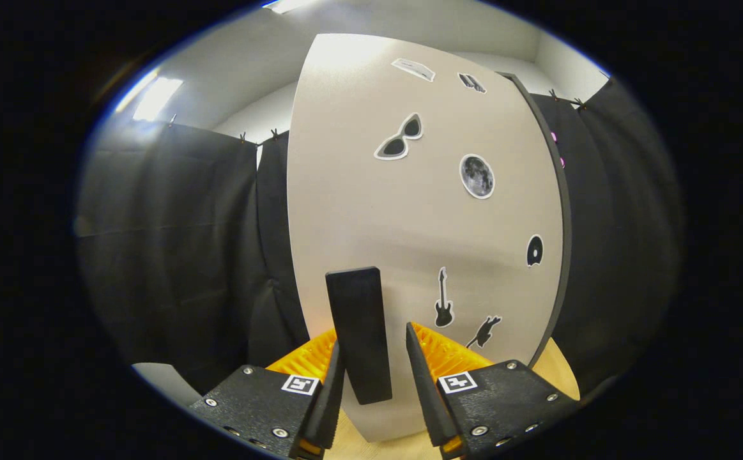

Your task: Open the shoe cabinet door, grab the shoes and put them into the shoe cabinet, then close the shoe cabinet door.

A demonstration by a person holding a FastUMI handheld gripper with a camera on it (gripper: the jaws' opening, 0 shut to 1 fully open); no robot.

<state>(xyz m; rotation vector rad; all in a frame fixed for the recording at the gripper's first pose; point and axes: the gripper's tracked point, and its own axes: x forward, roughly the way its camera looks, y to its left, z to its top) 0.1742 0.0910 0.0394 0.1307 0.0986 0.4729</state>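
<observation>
Pale cabinet door [409, 211] with its black handle [360, 332] between the claw's fingers.

Upright on the door's near face, the handle sits between the spread fingers of the claw [374, 367]; the left finger [329, 390] is touching or nearly touching it, the right finger [423, 383] stands apart, so the claw is open. Stickers dot the door: sunglasses [399, 137], a moon [476, 176], a guitar [443, 300]. Light wooden worktop [553, 364] shows below, black cloth wall [173, 243] beyond.

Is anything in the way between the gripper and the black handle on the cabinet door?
Nothing visible stands in the way. The black handle on the cabinet door sits between the open fingers of the gripper. The fingers do not clearly press on it; a gap shows beside one of them.
</observation>
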